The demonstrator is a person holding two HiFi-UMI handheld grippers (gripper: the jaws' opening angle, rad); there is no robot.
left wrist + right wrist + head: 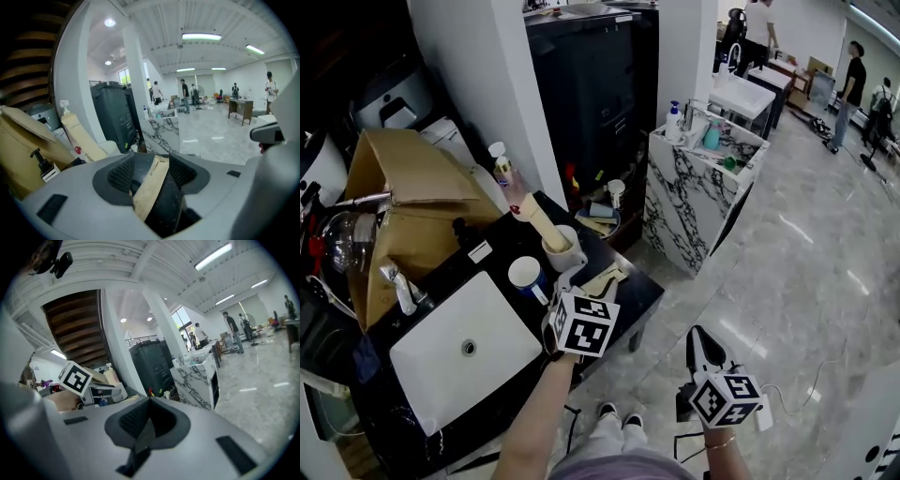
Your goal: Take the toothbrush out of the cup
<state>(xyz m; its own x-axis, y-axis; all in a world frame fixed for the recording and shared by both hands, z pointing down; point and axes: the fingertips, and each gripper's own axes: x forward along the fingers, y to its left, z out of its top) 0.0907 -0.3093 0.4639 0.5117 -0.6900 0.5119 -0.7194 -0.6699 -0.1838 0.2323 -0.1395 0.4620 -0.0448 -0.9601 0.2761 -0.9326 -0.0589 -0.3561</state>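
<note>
Since the left hand-held gripper (pixel 150 172) stands wide around a beige packet (pixel 606 279), likely the toothbrush, lying on the desk (pixel 630 296) at 4 o'clock of the cup (pixel 567 255), lift straight clear without snagging it. Hold the right hand-held gripper (pixel 146 423), closed and empty, aside.

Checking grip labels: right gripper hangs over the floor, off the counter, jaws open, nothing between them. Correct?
One thing is wrong: the right gripper is shut, not open. The right gripper view shows its jaws closed together with no gap. The rest stands: the head view shows it over the grey floor, off the black counter, with nothing between the jaws.
</note>
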